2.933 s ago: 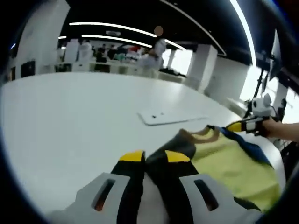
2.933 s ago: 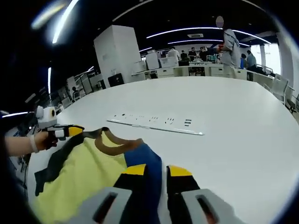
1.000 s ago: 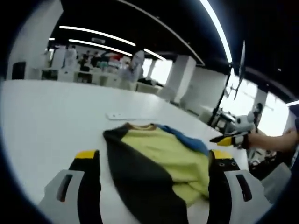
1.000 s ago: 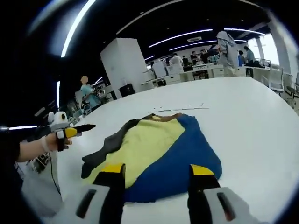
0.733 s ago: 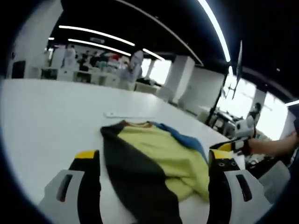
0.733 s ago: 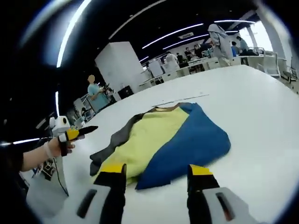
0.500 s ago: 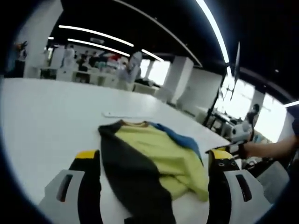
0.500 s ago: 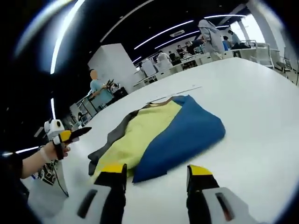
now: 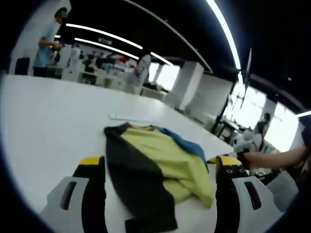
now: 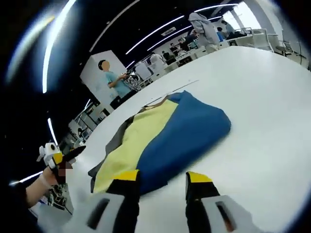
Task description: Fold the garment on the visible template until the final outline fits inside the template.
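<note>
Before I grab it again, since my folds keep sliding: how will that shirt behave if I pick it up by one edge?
The shirt will probably hang limp: it lies slumped with soft wrinkles. It looks light, thin cloth. On the smooth white table it may slide rather than stay put when pushed.

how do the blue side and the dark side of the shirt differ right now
In the right gripper view the blue side forms a broad, puffed, rounded panel; in the left gripper view the dark side runs as a flatter, charcoal strip with a squared end. Both border the yellow middle and lie on the white table.
</note>
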`<act>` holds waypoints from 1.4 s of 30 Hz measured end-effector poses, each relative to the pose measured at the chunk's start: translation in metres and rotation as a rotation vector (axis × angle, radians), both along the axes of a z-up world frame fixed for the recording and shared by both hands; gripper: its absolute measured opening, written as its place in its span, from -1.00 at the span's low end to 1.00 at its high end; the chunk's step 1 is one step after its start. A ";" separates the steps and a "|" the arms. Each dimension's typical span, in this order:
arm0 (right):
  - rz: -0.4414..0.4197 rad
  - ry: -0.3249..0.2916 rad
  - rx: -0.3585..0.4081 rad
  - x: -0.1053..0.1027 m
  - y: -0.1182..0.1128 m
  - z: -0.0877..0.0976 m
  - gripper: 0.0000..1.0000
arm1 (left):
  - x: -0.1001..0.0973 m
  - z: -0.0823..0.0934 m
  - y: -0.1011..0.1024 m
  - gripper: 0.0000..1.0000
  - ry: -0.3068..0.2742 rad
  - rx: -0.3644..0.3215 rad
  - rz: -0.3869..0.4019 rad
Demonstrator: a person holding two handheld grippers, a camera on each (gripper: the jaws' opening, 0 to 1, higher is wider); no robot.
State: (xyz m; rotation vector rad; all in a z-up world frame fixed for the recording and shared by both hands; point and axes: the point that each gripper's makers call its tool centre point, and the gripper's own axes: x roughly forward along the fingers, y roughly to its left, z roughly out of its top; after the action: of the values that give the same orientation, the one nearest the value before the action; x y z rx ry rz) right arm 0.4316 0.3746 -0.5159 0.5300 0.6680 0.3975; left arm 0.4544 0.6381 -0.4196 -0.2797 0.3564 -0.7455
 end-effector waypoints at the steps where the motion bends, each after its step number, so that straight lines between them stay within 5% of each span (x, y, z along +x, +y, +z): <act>1: -0.012 0.012 0.005 0.002 -0.001 -0.001 -0.46 | 0.000 0.000 0.000 0.80 0.001 -0.001 0.002; 11: -0.069 0.005 0.034 0.017 -0.009 0.005 -1.00 | -0.003 -0.002 0.002 0.76 0.014 -0.007 0.008; 18: -0.016 -0.063 -0.015 0.029 -0.001 0.033 -1.00 | -0.004 -0.005 0.000 0.75 0.025 -0.019 0.008; 26: 0.134 -0.139 -0.125 0.058 0.040 0.062 -1.00 | -0.007 -0.003 -0.002 0.73 0.021 -0.040 0.012; 31: 0.178 -0.138 -0.156 0.072 0.059 0.060 -1.00 | -0.010 -0.003 0.003 0.71 0.023 -0.050 0.025; 42: 0.236 -0.072 -0.190 0.081 0.079 0.024 -1.00 | -0.011 -0.011 0.010 0.69 0.050 -0.069 0.056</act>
State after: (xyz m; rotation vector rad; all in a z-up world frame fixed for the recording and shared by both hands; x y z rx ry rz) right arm 0.5130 0.4538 -0.4915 0.2555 0.6931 0.5650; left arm 0.4432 0.6479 -0.4309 -0.3722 0.3687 -0.6971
